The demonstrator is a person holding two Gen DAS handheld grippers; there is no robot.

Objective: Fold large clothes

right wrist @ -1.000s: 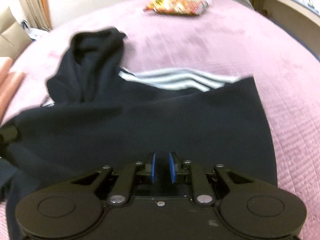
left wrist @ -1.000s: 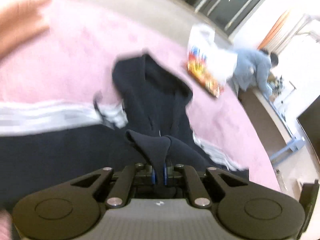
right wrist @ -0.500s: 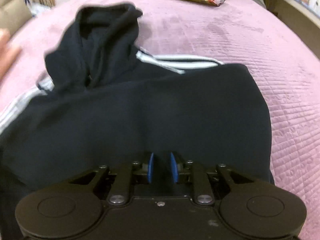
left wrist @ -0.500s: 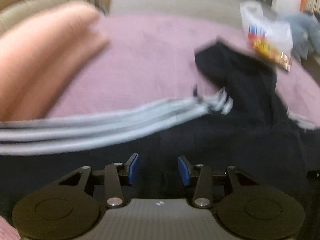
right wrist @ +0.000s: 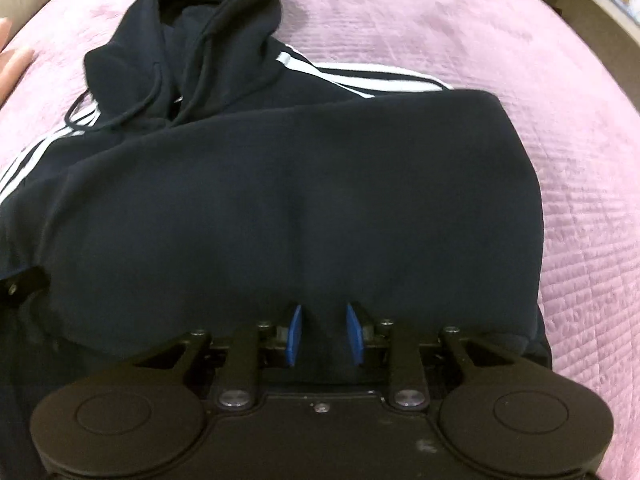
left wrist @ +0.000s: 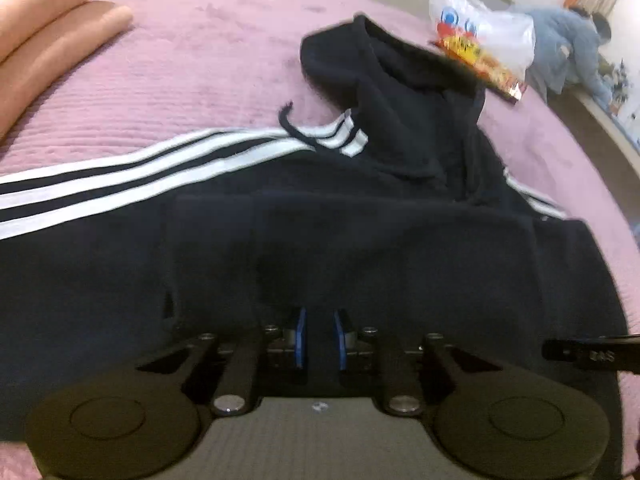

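Lying on: pink bedspread (left wrist: 208, 64), spread flat, dark hoodie (left wrist: 360, 248) folded over itself across the middle.
Hood: bunched at the far end of the hoodie (right wrist: 208, 12), drawstring (right wrist: 132, 112) trailing over the chest.
Sleeve stripes: three white bands (left wrist: 132, 176) running out to the left; more white bands (right wrist: 372, 80) showing behind the folded edge.
Left gripper (left wrist: 319, 340): pointed down at the near part of the hoodie, blue pads (left wrist: 301, 336) a narrow gap apart after just closing in, dark cloth between them; cannot tell whether pinched.
Right gripper (right wrist: 324, 332): down over the near fold, blue pads (right wrist: 295, 332) parted and just widening, dark cloth in the gap, not pressed.
Far edge: snack bag (left wrist: 480, 60) and white plastic bag (left wrist: 476, 20) on the bedspread beyond the hood.
Background: person in blue (left wrist: 568, 44) bent over beside the bed.
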